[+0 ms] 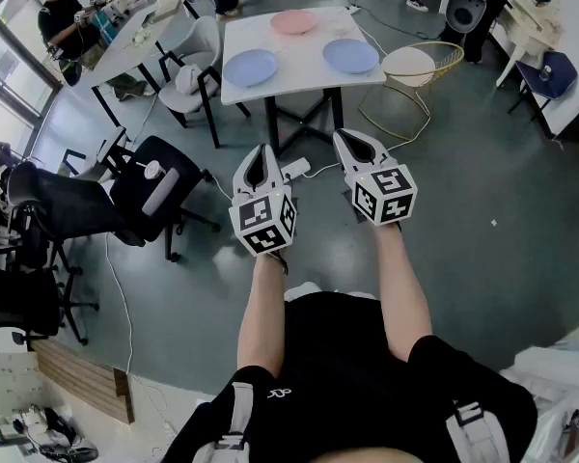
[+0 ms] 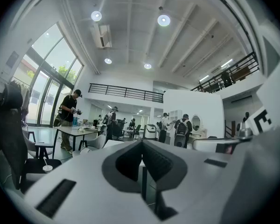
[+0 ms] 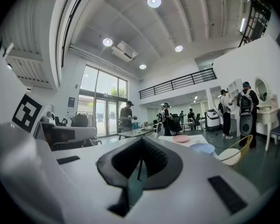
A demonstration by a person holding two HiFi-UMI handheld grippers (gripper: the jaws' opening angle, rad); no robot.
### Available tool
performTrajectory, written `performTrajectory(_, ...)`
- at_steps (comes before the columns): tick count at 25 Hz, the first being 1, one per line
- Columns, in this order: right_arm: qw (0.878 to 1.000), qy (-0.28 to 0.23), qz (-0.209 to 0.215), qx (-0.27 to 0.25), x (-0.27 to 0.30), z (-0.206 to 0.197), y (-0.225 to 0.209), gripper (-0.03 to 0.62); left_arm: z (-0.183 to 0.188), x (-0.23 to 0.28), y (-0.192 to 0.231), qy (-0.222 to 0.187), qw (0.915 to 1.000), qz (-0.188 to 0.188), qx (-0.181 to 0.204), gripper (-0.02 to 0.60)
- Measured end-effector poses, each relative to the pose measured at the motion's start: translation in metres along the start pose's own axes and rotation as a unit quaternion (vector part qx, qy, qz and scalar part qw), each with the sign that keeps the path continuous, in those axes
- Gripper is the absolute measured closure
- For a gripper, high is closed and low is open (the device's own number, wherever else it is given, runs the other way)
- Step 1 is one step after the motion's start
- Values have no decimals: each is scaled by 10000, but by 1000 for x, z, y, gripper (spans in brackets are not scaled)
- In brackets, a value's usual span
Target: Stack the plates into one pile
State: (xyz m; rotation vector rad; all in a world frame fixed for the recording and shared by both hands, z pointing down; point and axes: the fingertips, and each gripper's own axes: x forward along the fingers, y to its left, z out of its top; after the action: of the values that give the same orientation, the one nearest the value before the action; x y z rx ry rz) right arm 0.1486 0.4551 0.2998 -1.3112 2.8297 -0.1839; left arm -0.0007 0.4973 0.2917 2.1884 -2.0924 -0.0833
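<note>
- Left hand-held gripper: clenched, jaws together, nothing between them. It is held in the air ahead of the person's body.
- Right hand-held gripper: likewise clenched and empty, just beside the left one at its 3 o'clock.
- The task's things are three plates lying flat and apart from one another on a white bench. No pile is started.
- Pink plate: at the far edge of the bench, 12 o'clock on the bench top.
- Left blue plate: near the front edge, about 8 o'clock from the pink plate.
- Right blue plate: about 4 o'clock from the pink plate, near the bench's right edge.
- Relation to the grippers: the bench stands at 12 o'clock from both, well apart from them across open floor. Neither gripper is over or touching any plate. The left blue plate lies roughly in line with the left gripper, the right blue plate with the right one.
- Handling, as judged: the plates look shallow, stiff and smooth, probably light. Whether they are plastic or ceramic cannot be told, so they should be treated as breakable.
- Grasp point, as judged: the raised rim at the near edge, one jaw over and one under. The smooth finish may let a plate slip or tilt if pinched too shallowly.
- A wire stand with a white round top sits at 3 o'clock of the bench, clear of the plates.
</note>
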Motion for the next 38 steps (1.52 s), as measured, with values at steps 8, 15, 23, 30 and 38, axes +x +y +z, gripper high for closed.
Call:
performTrajectory(8,9992,-105,-94,-365,13,10,-3,586,11,9,2,-95,9998,-61,132,566)
performTrajectory(15,9989,-152,-91,-441,23,18,-9,586,18,16,7,-123,9998,-44,123,566)
performTrajectory(23,9995,-121,-103,-256,24,14,-24,586,11,24,17,-76,9999,77,-96,566)
performTrajectory(30,9995,-73,-199,-215,34,14,-39,586,11,41,26,-84,9998,39,-194,566)
performTrajectory(38,9990,-223,-323,-214,59,24,-72,586,16,83,42,-233,9995,14,-218,566)
